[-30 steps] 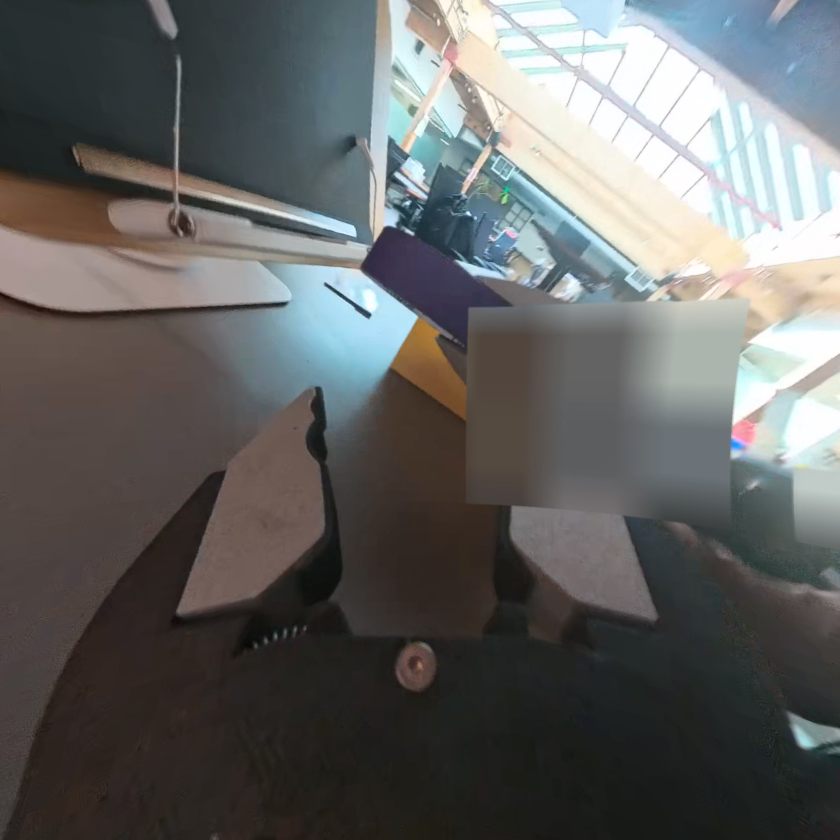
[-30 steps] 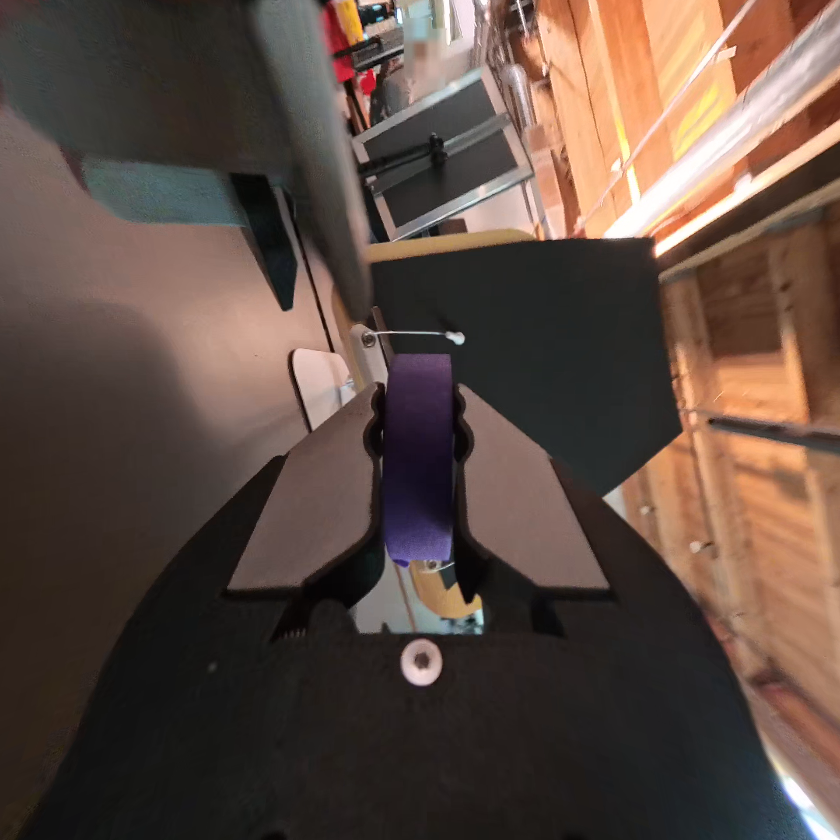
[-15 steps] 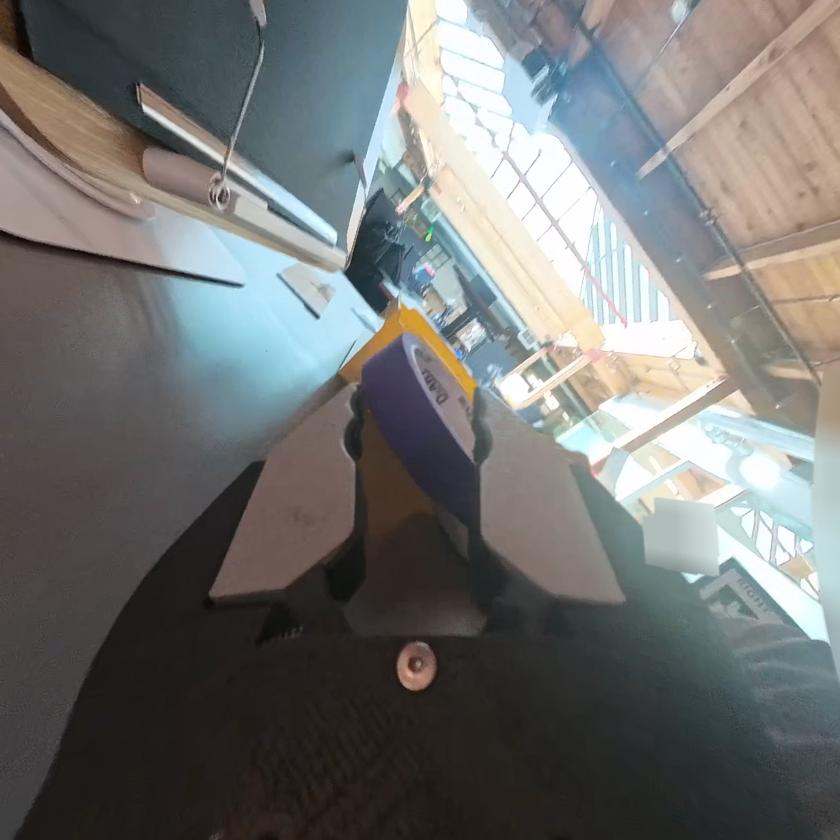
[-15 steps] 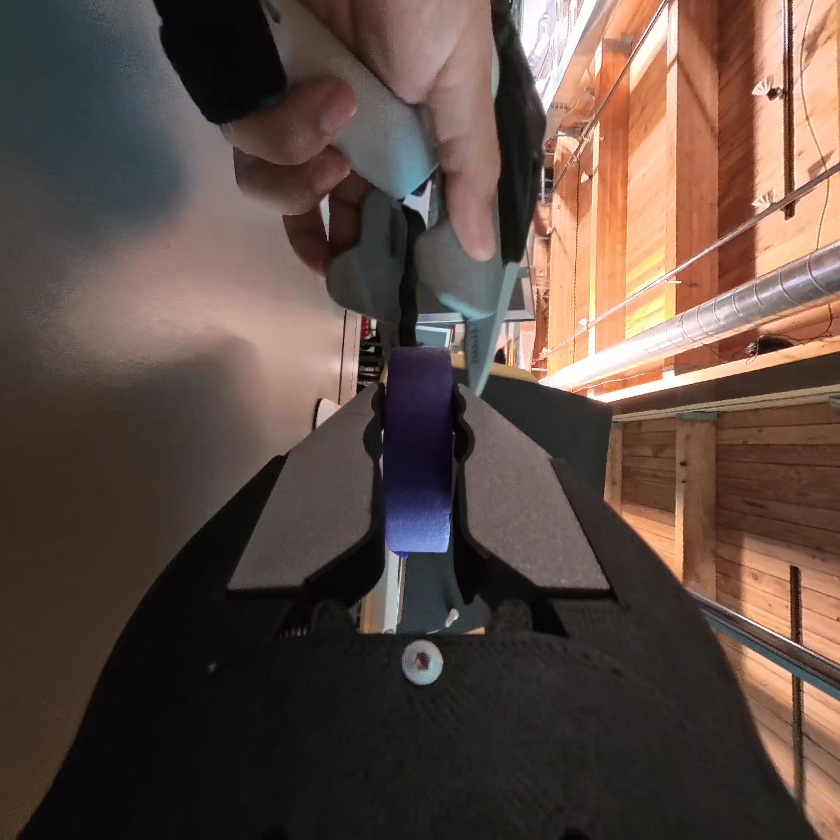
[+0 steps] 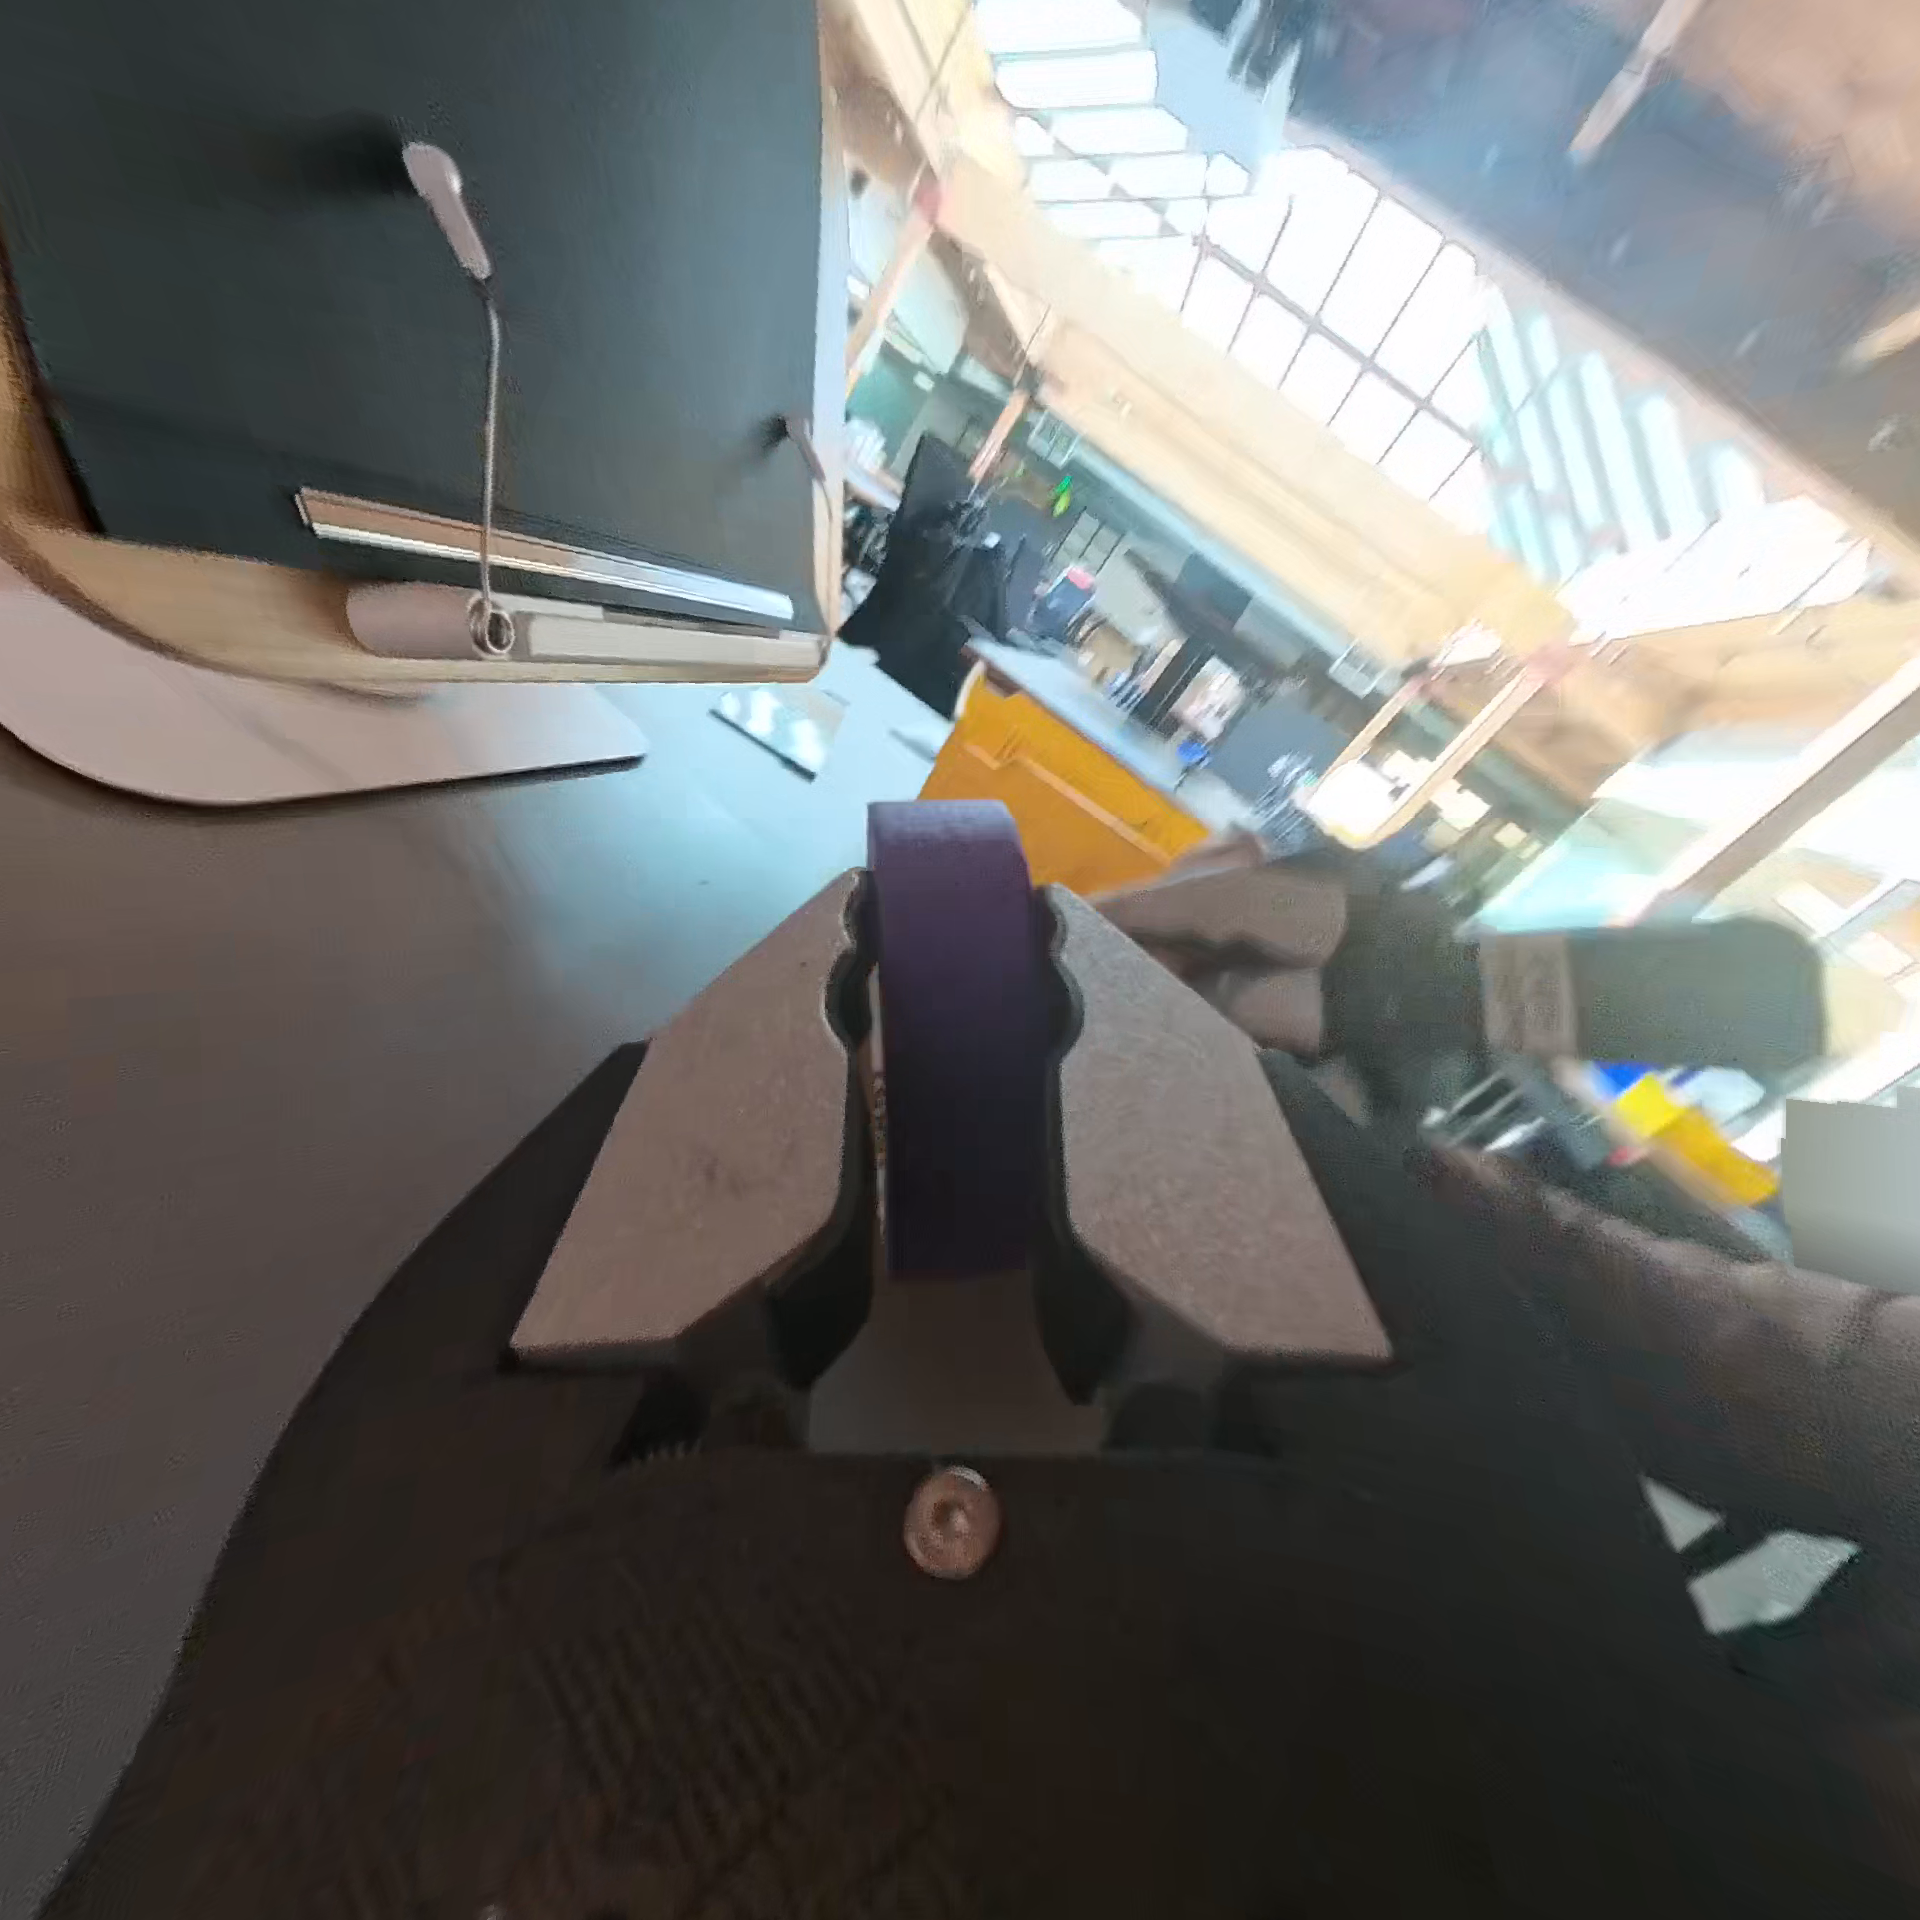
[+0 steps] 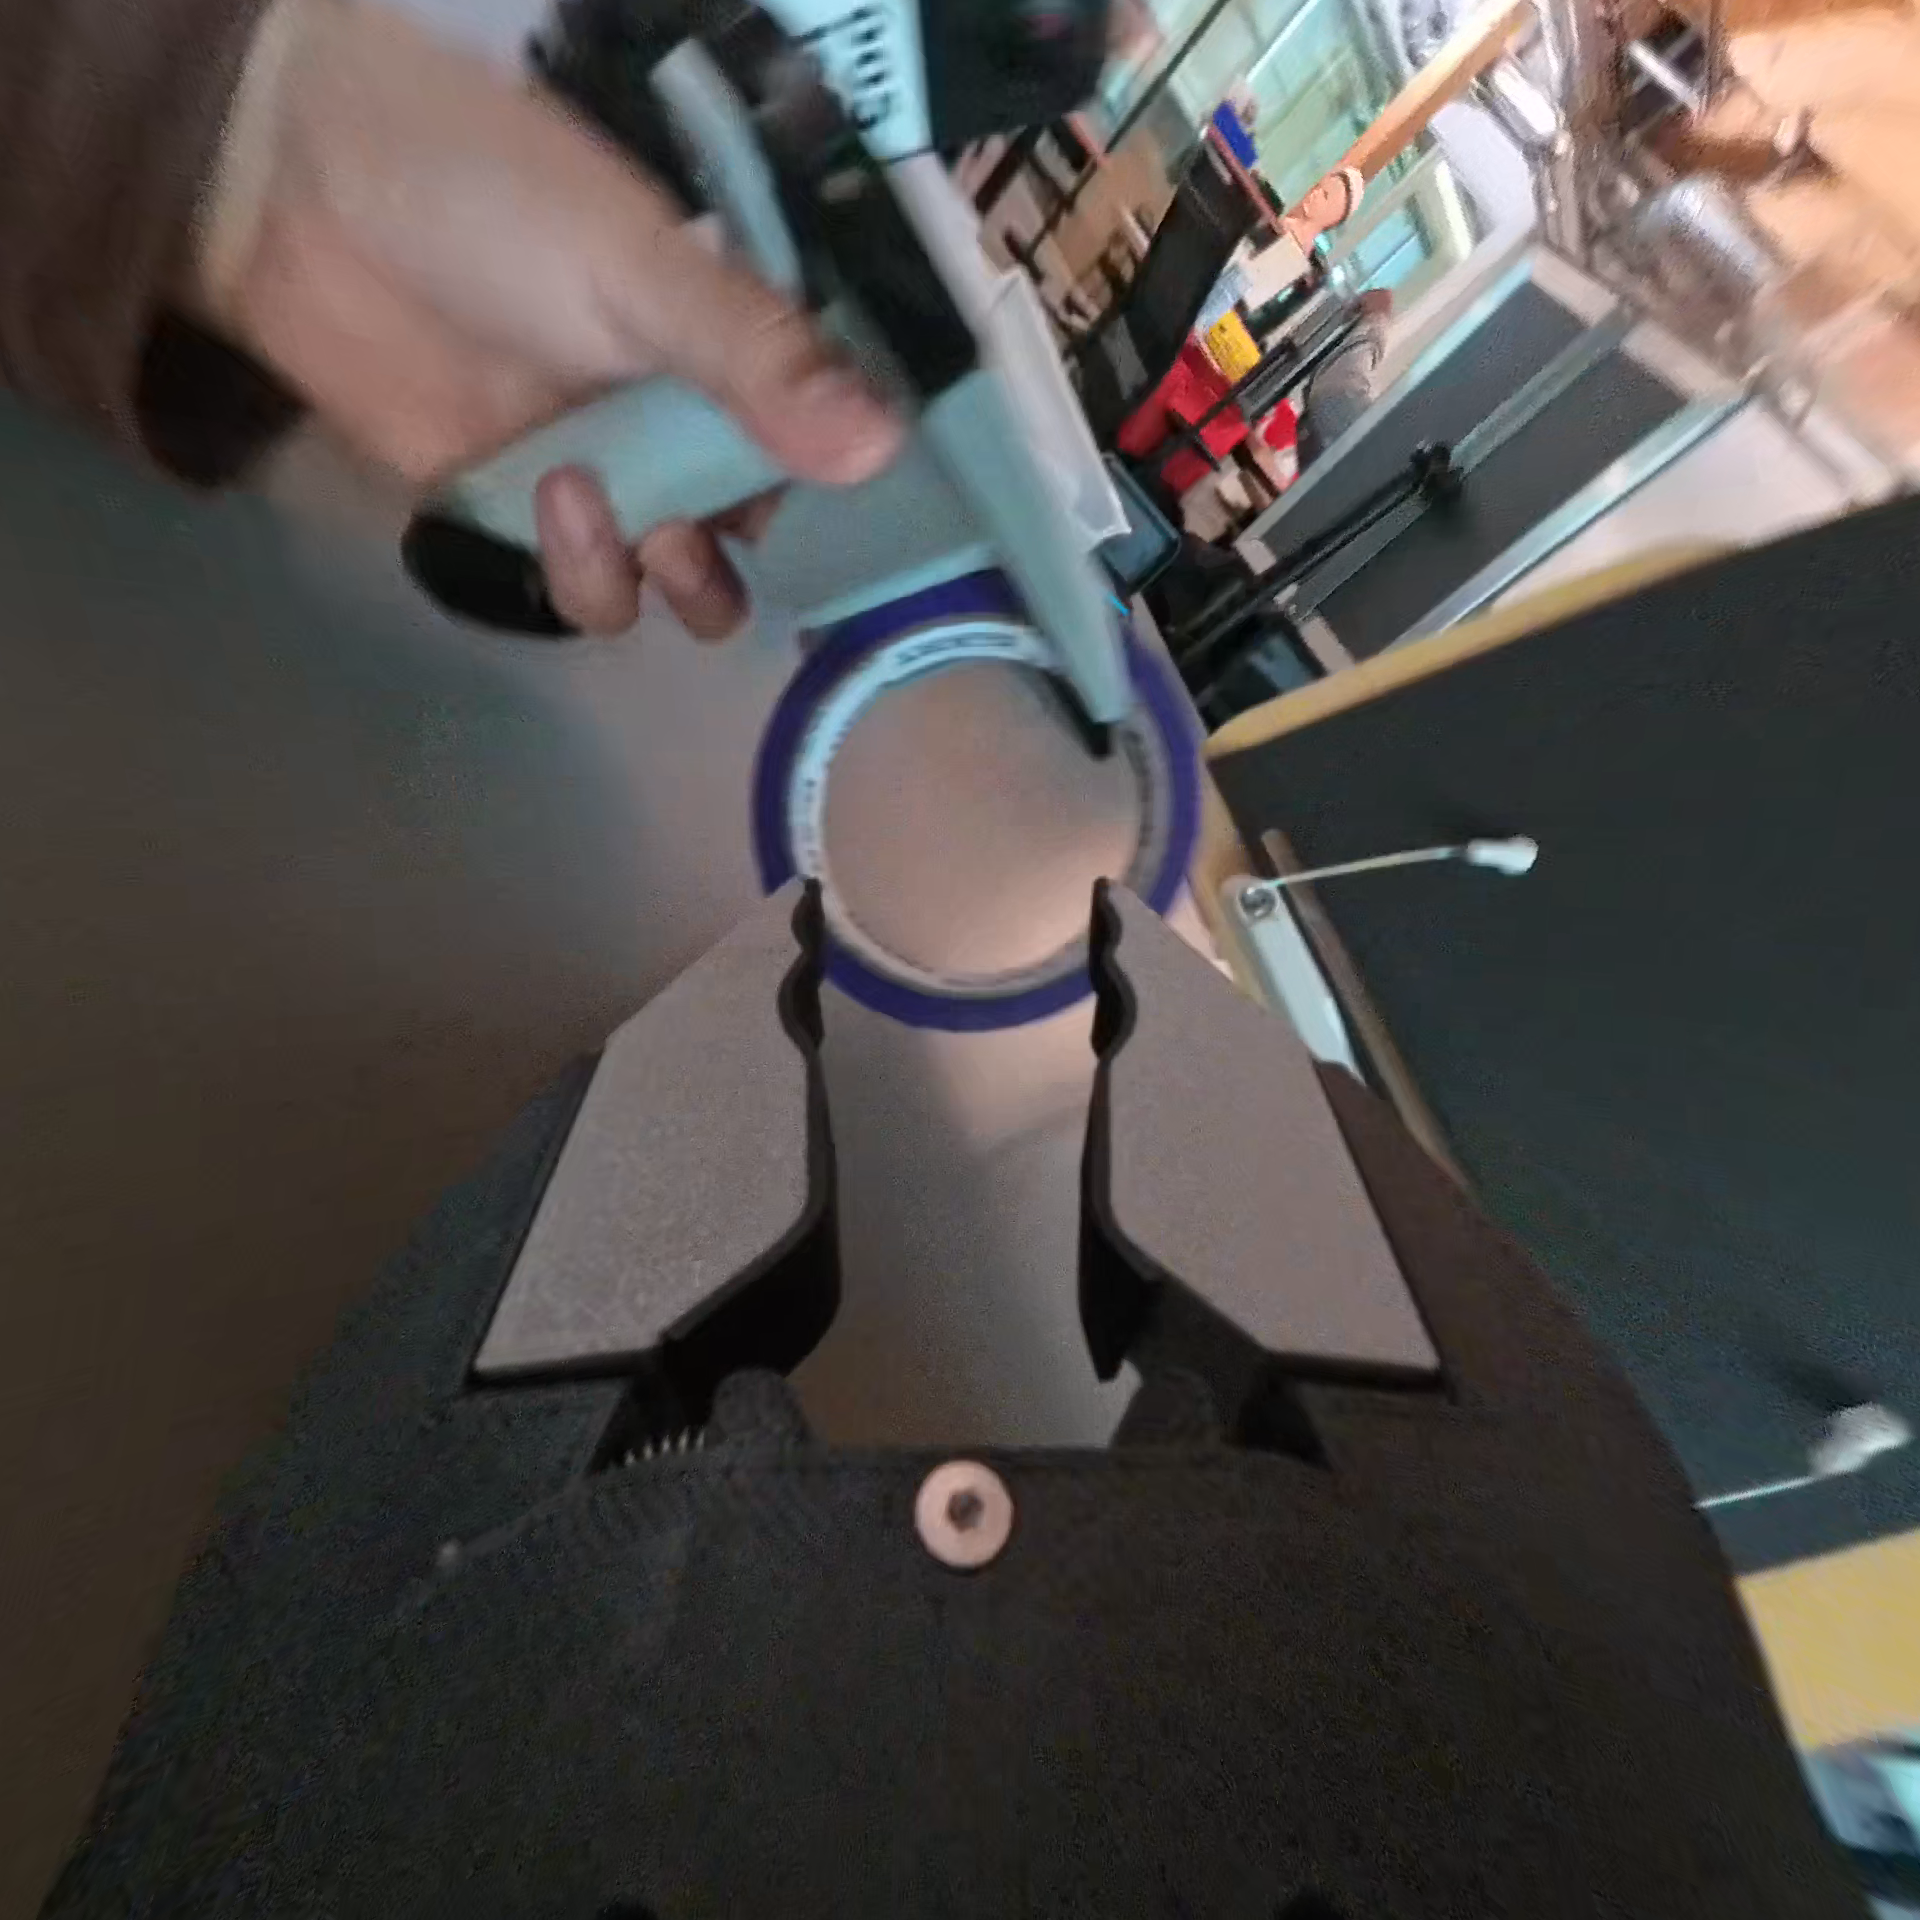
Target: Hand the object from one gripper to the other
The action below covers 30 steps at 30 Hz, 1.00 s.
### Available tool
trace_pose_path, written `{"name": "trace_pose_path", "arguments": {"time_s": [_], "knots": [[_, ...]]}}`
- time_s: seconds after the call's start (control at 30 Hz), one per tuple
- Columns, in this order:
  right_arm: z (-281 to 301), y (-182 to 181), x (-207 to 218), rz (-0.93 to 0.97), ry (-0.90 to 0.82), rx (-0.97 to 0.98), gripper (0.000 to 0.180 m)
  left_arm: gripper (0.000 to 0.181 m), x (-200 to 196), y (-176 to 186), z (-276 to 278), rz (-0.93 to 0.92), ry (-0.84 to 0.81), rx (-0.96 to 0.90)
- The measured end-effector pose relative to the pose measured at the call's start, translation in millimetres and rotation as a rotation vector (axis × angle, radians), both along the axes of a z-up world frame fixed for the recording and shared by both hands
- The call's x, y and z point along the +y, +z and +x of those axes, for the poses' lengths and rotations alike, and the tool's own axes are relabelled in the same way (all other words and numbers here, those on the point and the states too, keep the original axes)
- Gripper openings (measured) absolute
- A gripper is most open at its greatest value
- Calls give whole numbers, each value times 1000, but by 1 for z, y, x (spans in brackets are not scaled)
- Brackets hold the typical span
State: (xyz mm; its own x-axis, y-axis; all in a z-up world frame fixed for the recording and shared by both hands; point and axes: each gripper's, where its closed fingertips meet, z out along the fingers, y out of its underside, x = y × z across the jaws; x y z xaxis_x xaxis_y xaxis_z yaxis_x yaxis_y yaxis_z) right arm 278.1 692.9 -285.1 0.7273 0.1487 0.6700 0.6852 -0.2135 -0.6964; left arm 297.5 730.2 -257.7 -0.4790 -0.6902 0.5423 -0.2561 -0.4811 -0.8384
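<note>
Purple tape roll [image 5: 956, 1049], white inner core, held edge-on, upright, clamped across its width, above the counter [image 5: 312, 1039].

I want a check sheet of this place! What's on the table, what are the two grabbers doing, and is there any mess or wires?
Surface: dark grey matte table, mostly bare.
Job's things: purple ring-shaped roll of tape, off the table.
Grippers: left gripper, jaws shut on the roll's band; right gripper, jaws open, empty, the roll just beyond its tips.
Person: a hand holds the left gripper's pale handle.
Clutter: small flat card at the table's far edge.
Cables: thin metal wire on the dark board with wooden frame.
Surroundings: big hall, wooden beams, skylights, yellow cabinet.
</note>
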Motion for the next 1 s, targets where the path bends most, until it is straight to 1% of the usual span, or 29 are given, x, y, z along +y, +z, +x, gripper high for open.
{"name": "trace_pose_path", "arguments": {"time_s": [0.1,0.17,0.27,0.3,0.33,0.37,0.43,0.47,0.53,0.6,0.67,0.77,0.8,0.83,0.9,0.93,1.0], "knots": [[18,18,-6,54,21,305,54,25,-13,1,-2,168,-12,-49],[28,22,-7,76,30,483,64,25,-30,9,-9,232,-66,-107],[31,18,-6,45,70,664,74,26,-49,23,-23,329,-128,-237],[26,16,-6,20,110,711,71,26,-53,27,-29,349,-151,-276],[17,14,-8,-20,172,765,63,26,-58,31,-35,354,-183,-314],[5,14,-11,-62,258,824,52,26,-62,34,-40,352,-213,-345],[-17,20,-20,-128,423,928,25,26,-64,37,-45,355,-225,-386],[-17,21,-20,-135,421,947,25,26,-62,38,-43,345,-215,-384],[-6,22,-17,-105,352,903,23,25,-54,32,-34,342,-158,-328],[12,21,-13,-63,234,806,23,26,-43,21,-22,406,-58,-277],[37,19,-11,-14,58,644,22,38,-32,13,-13,464,39,-243],[70,16,-15,12,-182,351,23,47,-20,6,-5,528,123,-194],[74,16,-16,9,-214,293,23,50,-17,4,-4,571,145,-188],[74,14,-16,-8,-215,298,23,52,-15,0,-2,629,169,-183],[71,14,-15,-18,-199,382,23,59,-14,-8,0,746,198,-186],[73,15,-16,-7,-204,388,23,62,-16,-12,1,792,198,-189],[78,19,-19,8,-230,281,23,69,-20,-20,2,849,186,-176]]}}
